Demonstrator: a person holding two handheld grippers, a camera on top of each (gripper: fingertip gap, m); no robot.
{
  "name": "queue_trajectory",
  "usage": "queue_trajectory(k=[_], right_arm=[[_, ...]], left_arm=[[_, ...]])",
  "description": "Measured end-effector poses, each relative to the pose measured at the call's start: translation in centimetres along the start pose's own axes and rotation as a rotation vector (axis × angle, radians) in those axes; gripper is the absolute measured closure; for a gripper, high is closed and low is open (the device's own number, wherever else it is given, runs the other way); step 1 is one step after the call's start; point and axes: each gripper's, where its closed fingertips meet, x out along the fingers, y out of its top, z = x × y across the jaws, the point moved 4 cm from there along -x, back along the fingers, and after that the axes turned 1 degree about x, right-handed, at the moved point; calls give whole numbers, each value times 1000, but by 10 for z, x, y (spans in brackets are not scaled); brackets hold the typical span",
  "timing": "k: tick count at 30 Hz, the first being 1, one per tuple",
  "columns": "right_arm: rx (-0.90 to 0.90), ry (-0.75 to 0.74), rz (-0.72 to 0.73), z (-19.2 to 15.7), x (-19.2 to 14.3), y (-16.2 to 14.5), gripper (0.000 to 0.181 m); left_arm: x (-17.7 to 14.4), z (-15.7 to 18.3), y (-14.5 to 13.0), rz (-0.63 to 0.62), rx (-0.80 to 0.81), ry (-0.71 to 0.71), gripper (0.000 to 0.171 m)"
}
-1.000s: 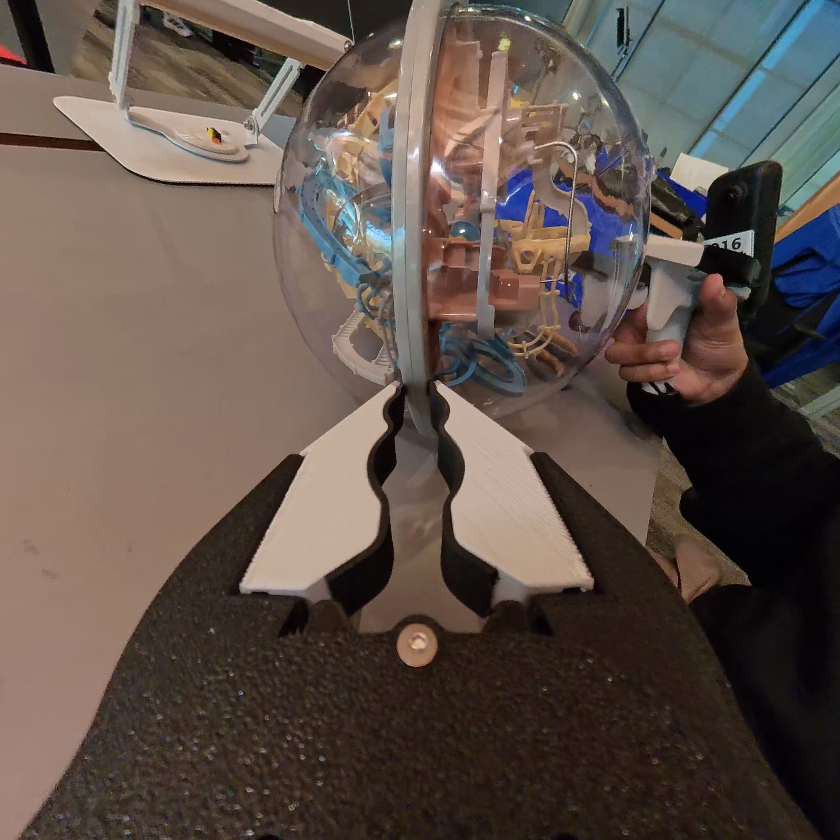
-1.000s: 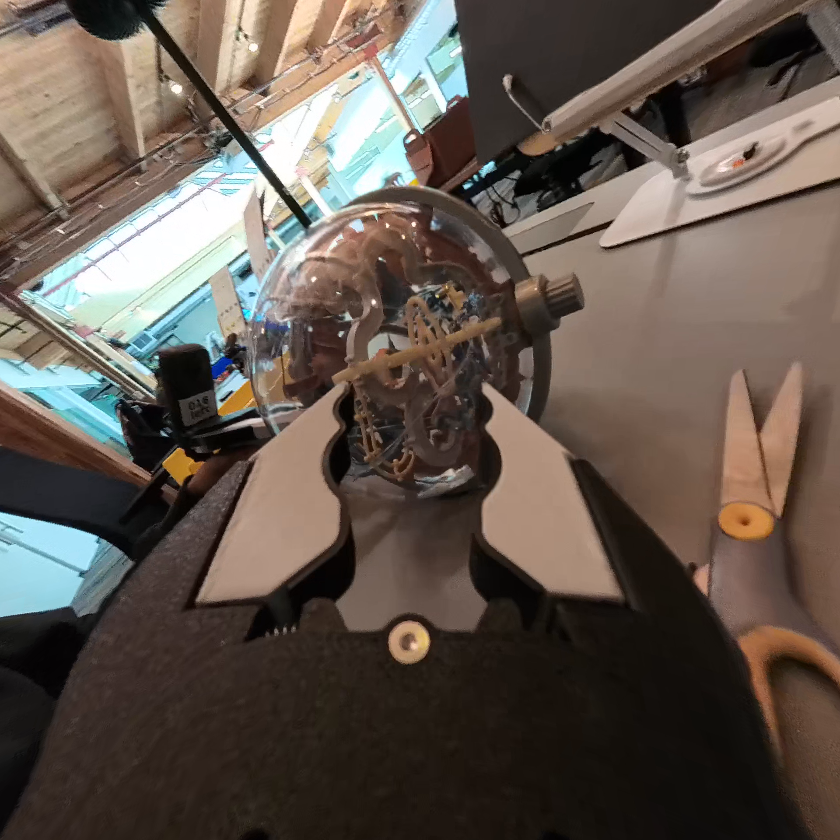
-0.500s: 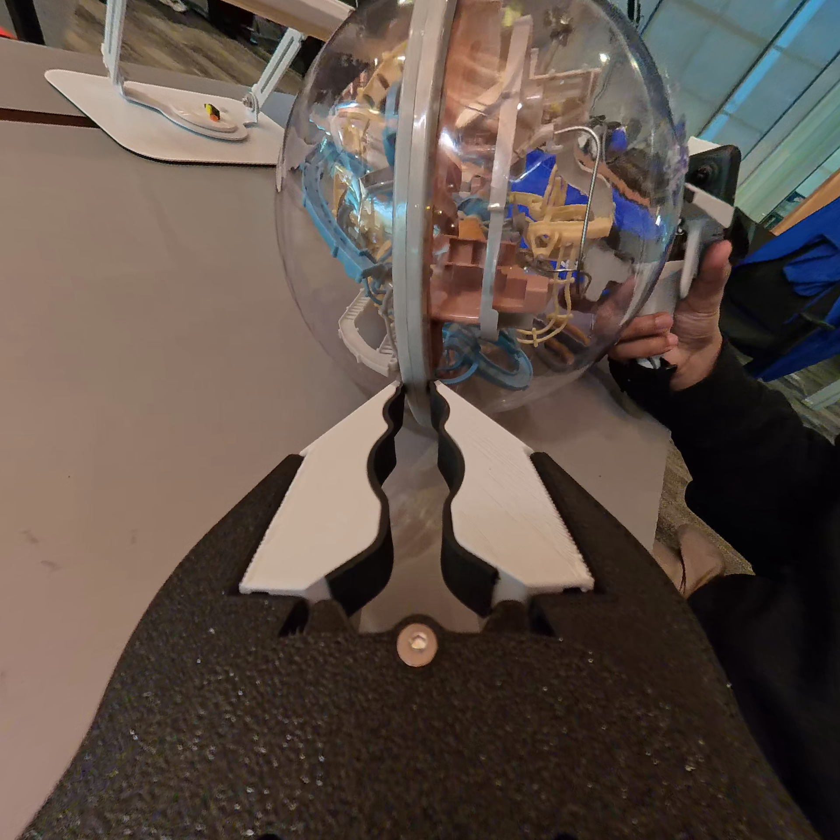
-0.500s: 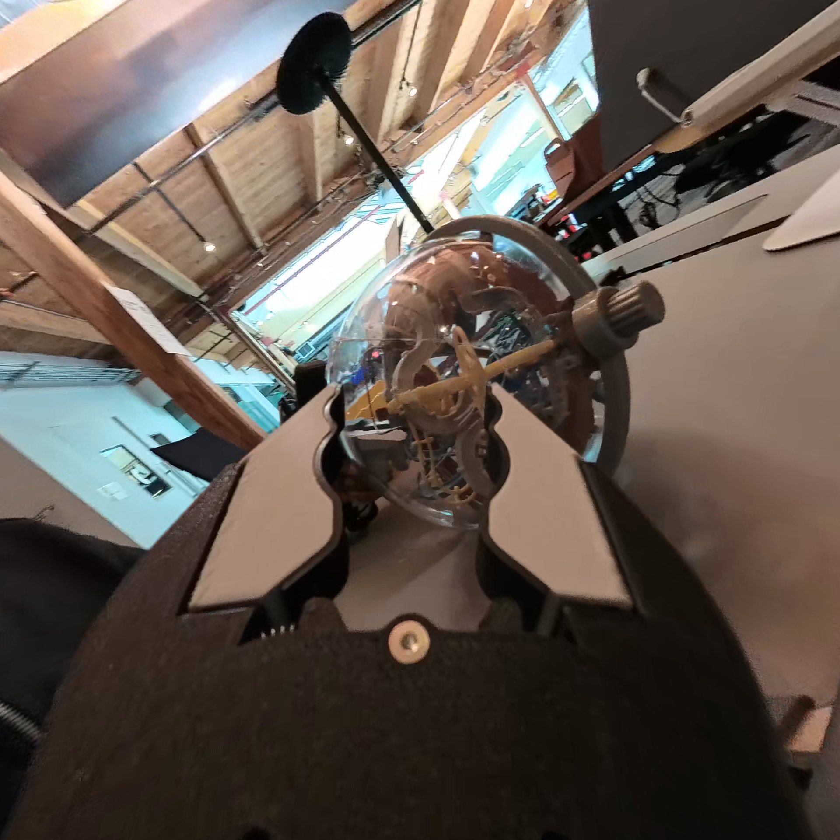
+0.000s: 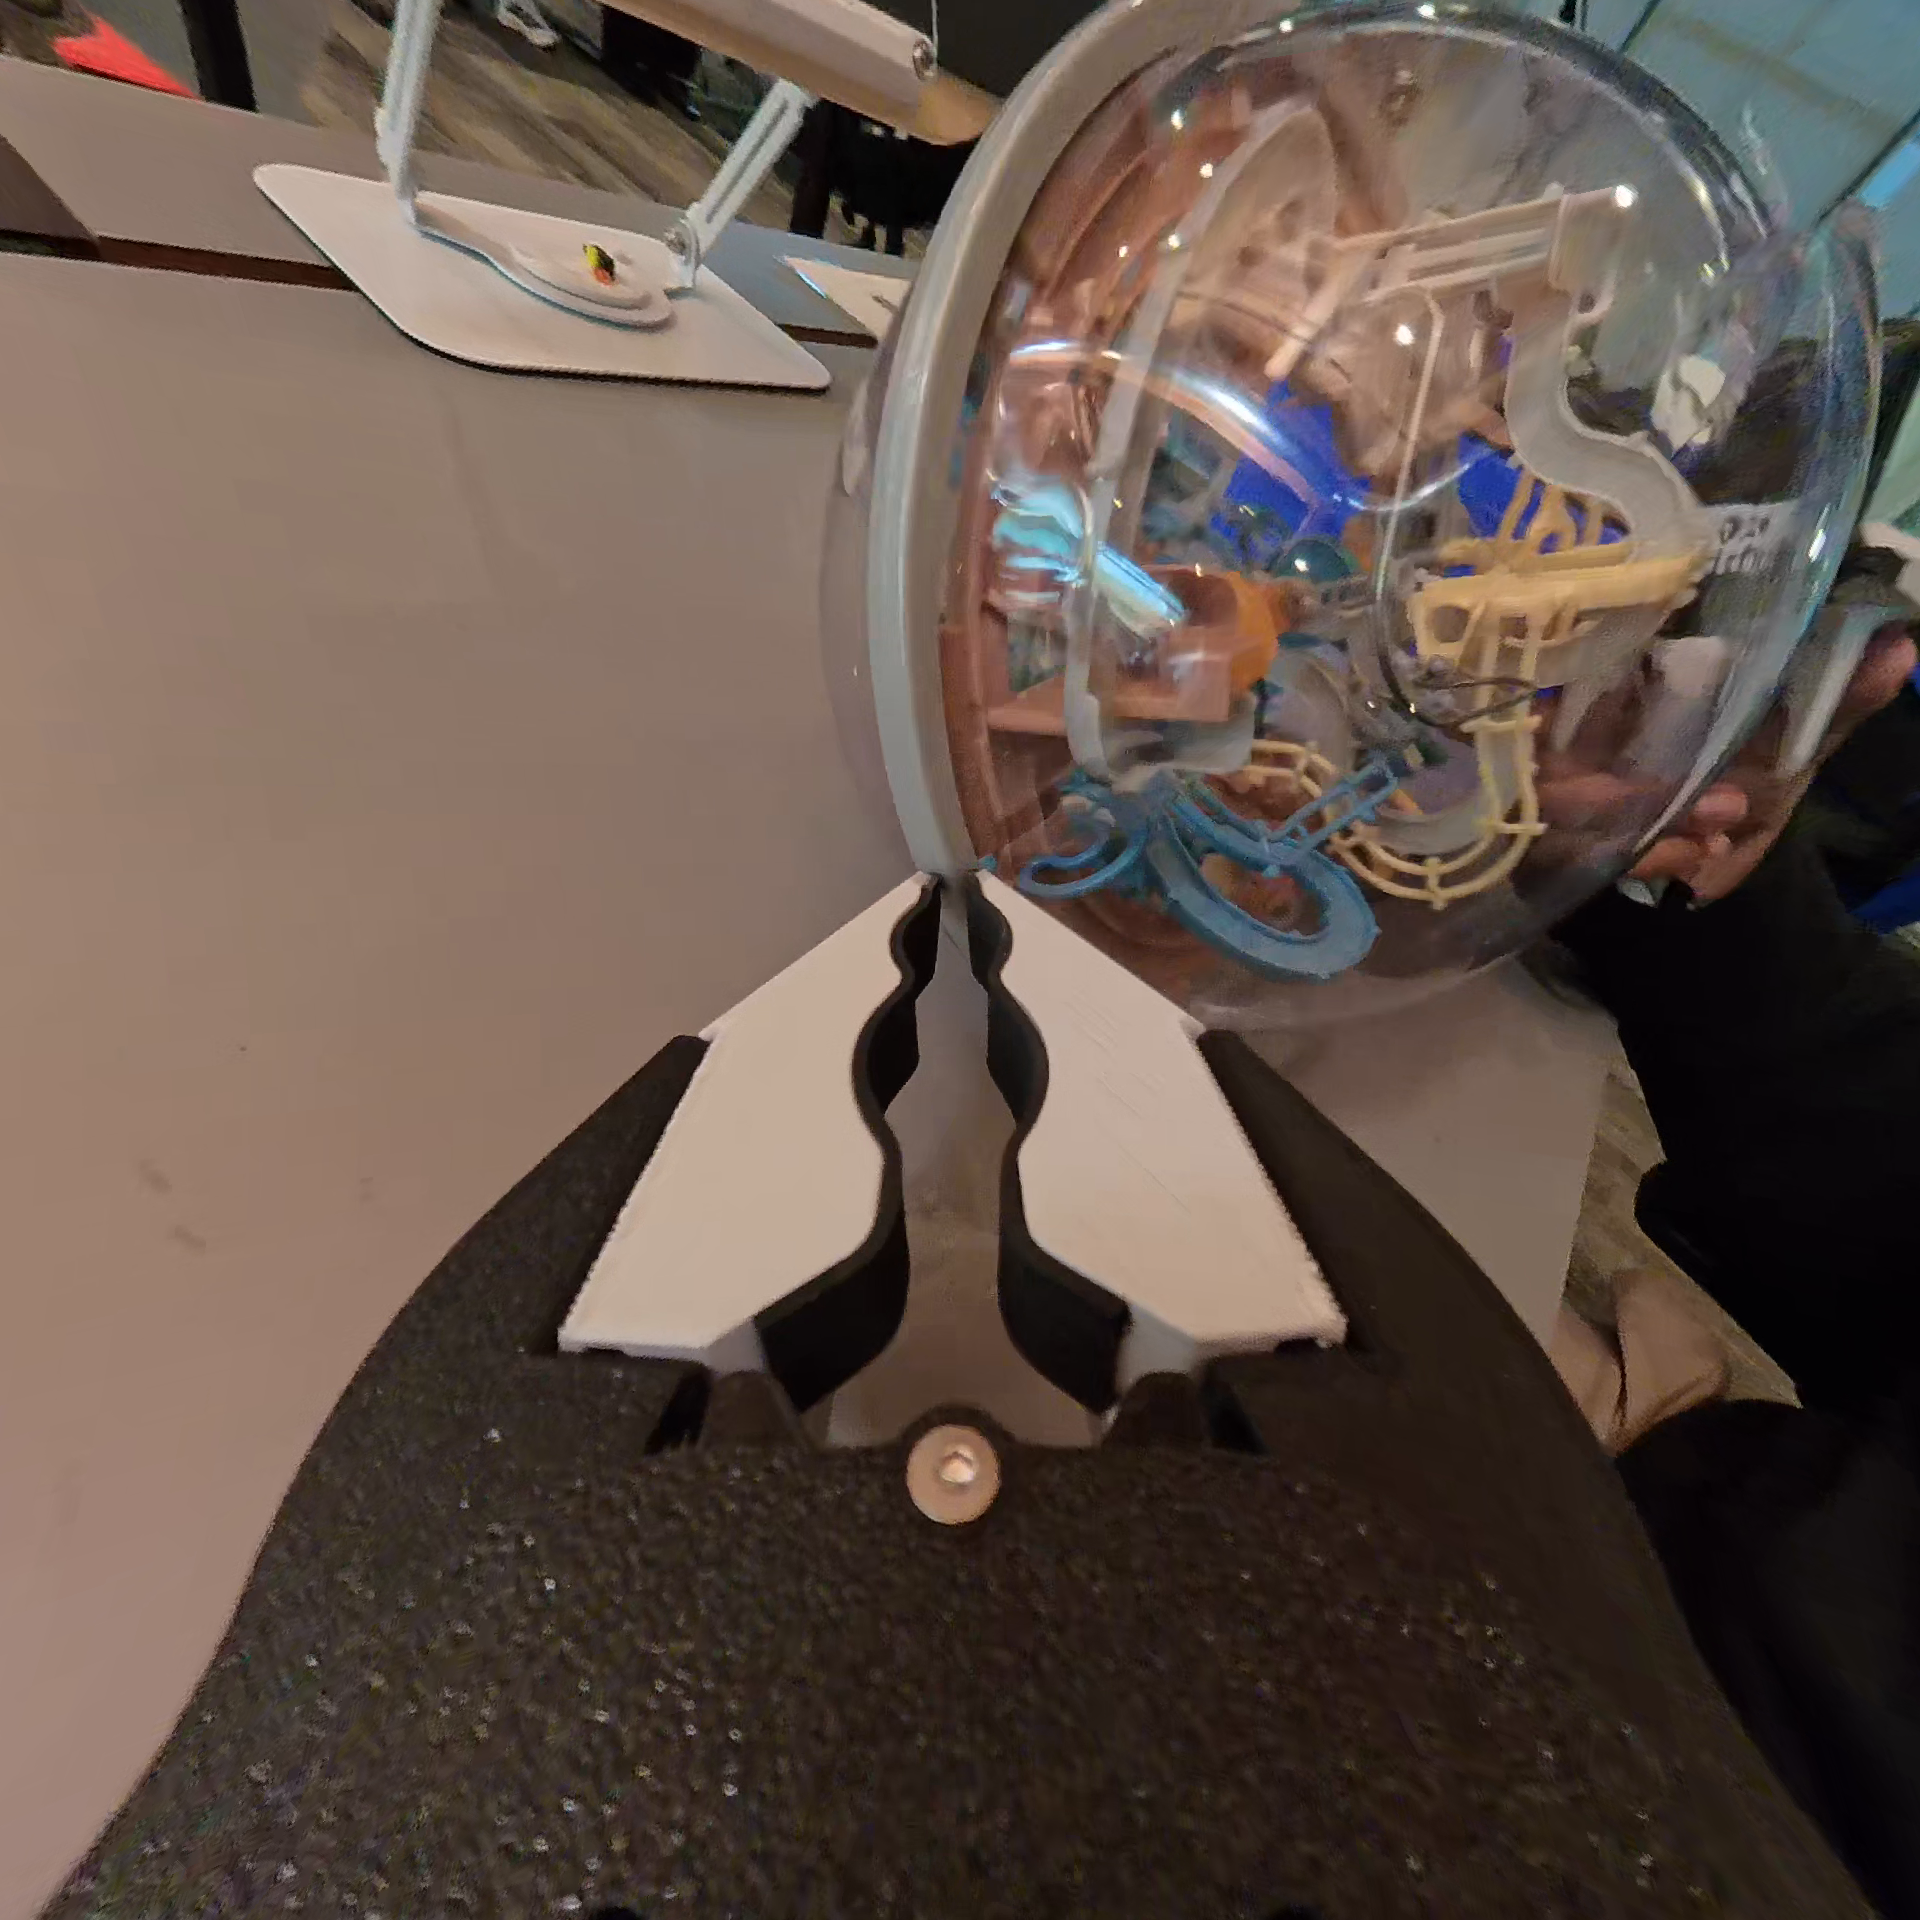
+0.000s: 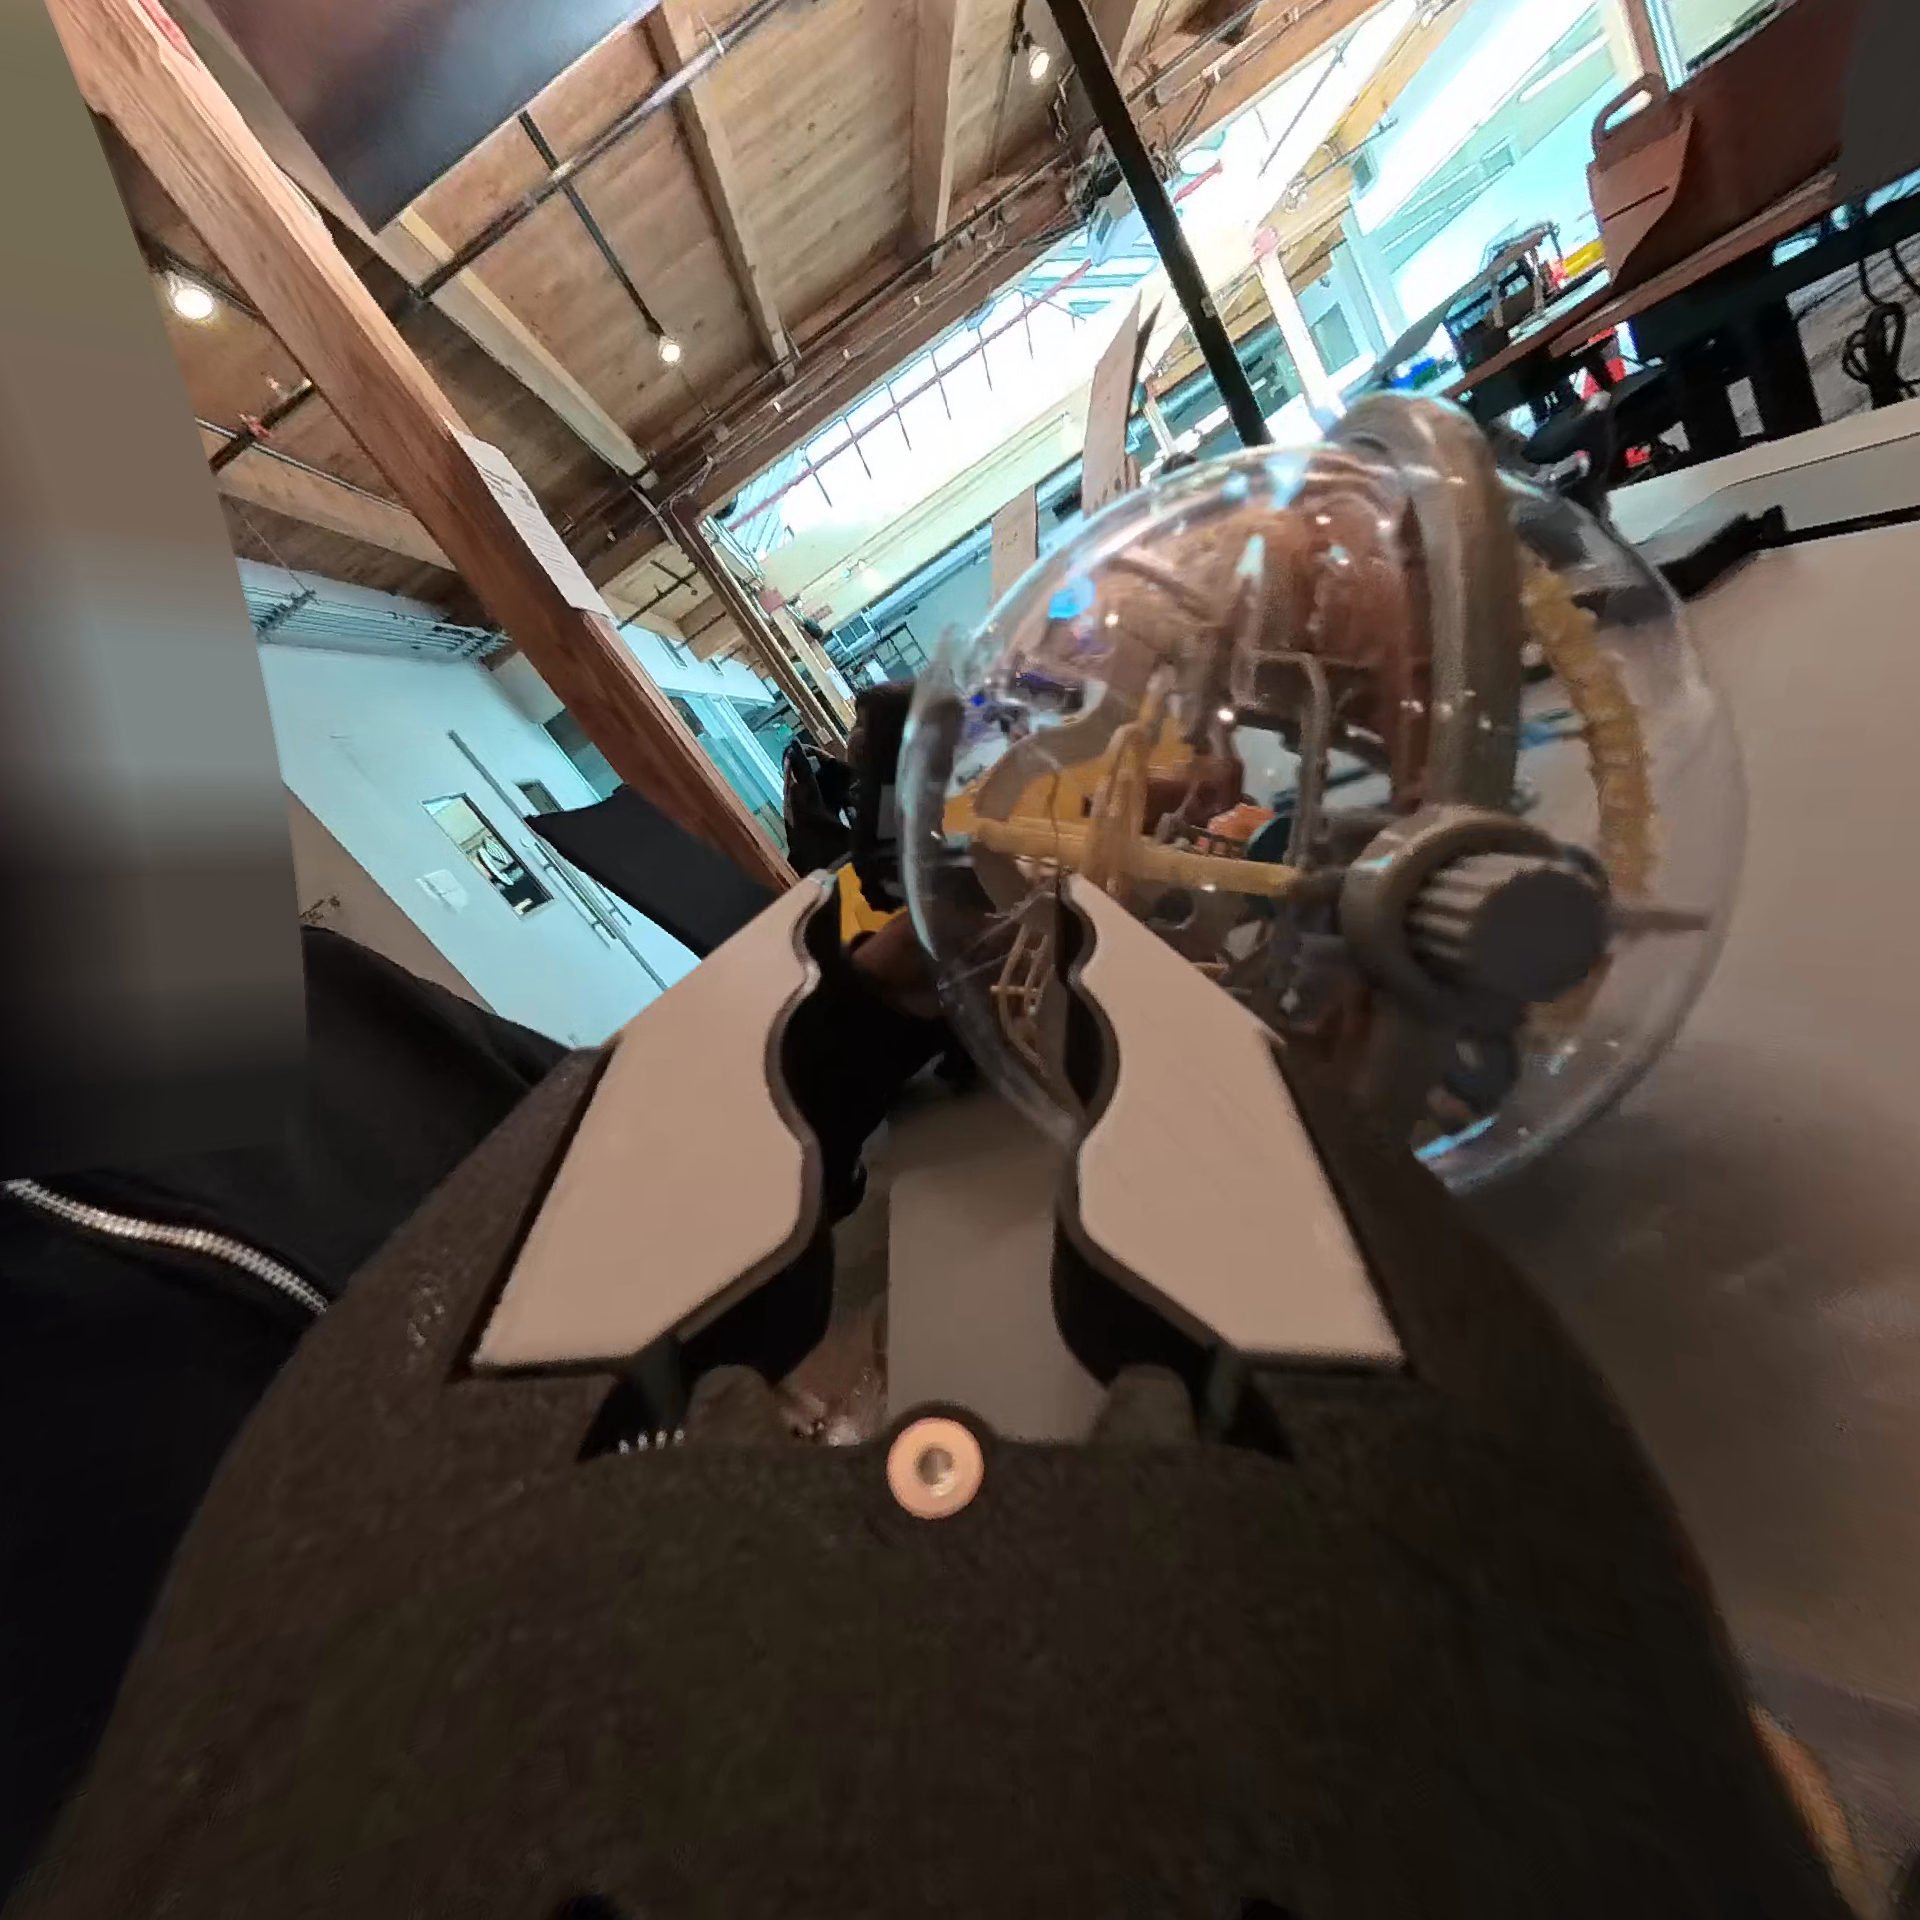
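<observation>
1. Dead centre of the left wrist view, the left gripper (image 5: 952, 888) with its white fingers and black wavy pads is clamped on the grey plastic ring (image 5: 902, 540) that runs round the middle of the clear plastic maze ball (image 5: 1434, 540). The tips are nearly together, pinching the bottom edge of that ring.
2. Same view, the ball fills the upper right of the frame, tilted, and sits up off the grey tabletop (image 5: 416, 675). Inside it you can see blue, cream and brown plastic tracks all tangled up.
3. Right edge of that view, a person's hand (image 5: 1756, 790) shows behind the ball, partly seen through the clear shell, with a black sleeve (image 5: 1766, 1091) below it.
4. Upper left of that view, a white flat lamp base (image 5: 540, 312) with thin white arms sits on the table, well apart from the ball.
5. Over in the right wrist view, the right gripper (image 6: 940, 904) has its grey fingers spread apart. One fingertip looks to sit against the ball's clear shell (image 6: 1039, 790), but the picture is blurry there and I can't tell if it really touches. Nothing is pinched between the fingers.
6. Right of centre in that view, a grey ribbed knob (image 6: 1496, 925) sticks out of the ball toward the camera, clear of the fingers.
7. Upper part of that view is wooden ceiling beams (image 6: 665, 187) and bright windows. A black jacket with a zip (image 6: 166, 1247) is at the lower left.
</observation>
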Motion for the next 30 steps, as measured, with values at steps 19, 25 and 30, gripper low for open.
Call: queue_trajectory(k=[19, 25, 30], right_arm=[[-36, -111, 9, -19, 19, -8, 143], [-49, -157, -29, -16, 1, -16, 157], [21, -192, 1, -4, -8, -17, 160]], left_arm=[[22, 122, 69, 168, 490, -169, 169], [29, 140, 60, 110, 398, -228, 171], [38, 153, 42, 6, 453, -172, 171]])
